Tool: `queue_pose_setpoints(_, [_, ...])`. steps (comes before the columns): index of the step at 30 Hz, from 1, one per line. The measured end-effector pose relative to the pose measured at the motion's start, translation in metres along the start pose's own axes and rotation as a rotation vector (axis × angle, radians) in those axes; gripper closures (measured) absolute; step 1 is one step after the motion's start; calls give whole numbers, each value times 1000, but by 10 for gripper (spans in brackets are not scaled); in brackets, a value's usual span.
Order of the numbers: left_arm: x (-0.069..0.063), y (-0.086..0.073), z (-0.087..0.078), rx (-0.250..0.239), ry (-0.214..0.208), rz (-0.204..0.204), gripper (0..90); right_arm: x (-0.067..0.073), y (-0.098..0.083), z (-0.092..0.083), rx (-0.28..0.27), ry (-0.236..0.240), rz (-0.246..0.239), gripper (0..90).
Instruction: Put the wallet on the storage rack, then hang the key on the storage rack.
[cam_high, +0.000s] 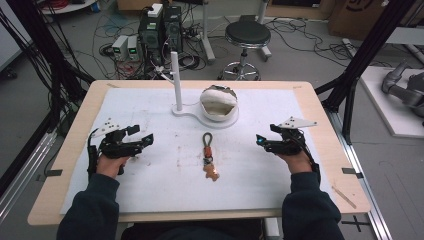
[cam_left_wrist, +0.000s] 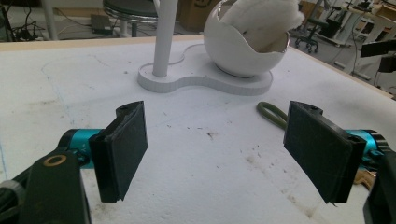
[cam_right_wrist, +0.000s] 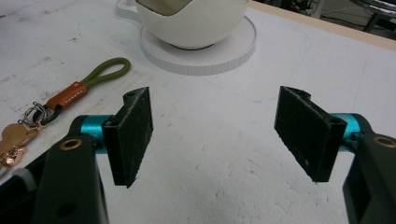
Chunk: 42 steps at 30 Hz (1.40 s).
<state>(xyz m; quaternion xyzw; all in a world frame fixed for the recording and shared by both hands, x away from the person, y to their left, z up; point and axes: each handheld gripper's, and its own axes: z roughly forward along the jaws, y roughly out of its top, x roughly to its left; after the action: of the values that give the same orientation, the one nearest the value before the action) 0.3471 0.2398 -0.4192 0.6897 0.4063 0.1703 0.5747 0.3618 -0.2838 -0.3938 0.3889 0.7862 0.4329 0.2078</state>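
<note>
A keychain (cam_high: 208, 155) with an olive cord loop (cam_right_wrist: 105, 72), a brown leather tab and a small gold charm lies flat in the middle of the white mat. Behind it a white egg-shaped bowl (cam_high: 218, 103) with white stuffing sits on a white stand (cam_left_wrist: 205, 77) that also carries an upright white post (cam_high: 175, 80). My left gripper (cam_high: 141, 136) rests at the left of the mat, open, nothing between its pads. My right gripper (cam_high: 263, 141) rests at the right of the keychain, open and empty. In the left gripper view part of the cord loop (cam_left_wrist: 272, 113) shows beside the right jaw.
The white mat (cam_high: 150, 185) covers a wooden table (cam_high: 65, 160). Beyond the far edge stand a black stool (cam_high: 246, 37), computer boxes and cables on the floor. Black frame posts flank the table on both sides.
</note>
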Motion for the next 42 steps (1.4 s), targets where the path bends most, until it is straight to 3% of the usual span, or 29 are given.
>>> queue_pose_setpoints(14, [0,-1,1,9,0,-9,222,10,-5,13,27,19,-12,286])
queue_pose_setpoints(18, [0,-1,1,13,15,-6,221,14,-5,15,15,3,-17,285])
queue_pose_setpoints(24, [-1,-2,-1,3,26,-2,229,24,-5,18,8,16,1,287])
queue_pose_setpoints(25, [-1,-3,-1,7,24,-2,229,26,-4,20,5,22,-1,291])
queue_pose_setpoints(28, [-1,-3,0,11,26,-2,229,41,-1,34,3,96,9,354])
queue_pose_setpoints(34, [0,-4,1,21,27,-3,230,69,5,56,28,162,-36,412])
queue_pose_setpoints(42, [0,-5,1,27,29,-5,232,93,11,83,70,198,-38,450])
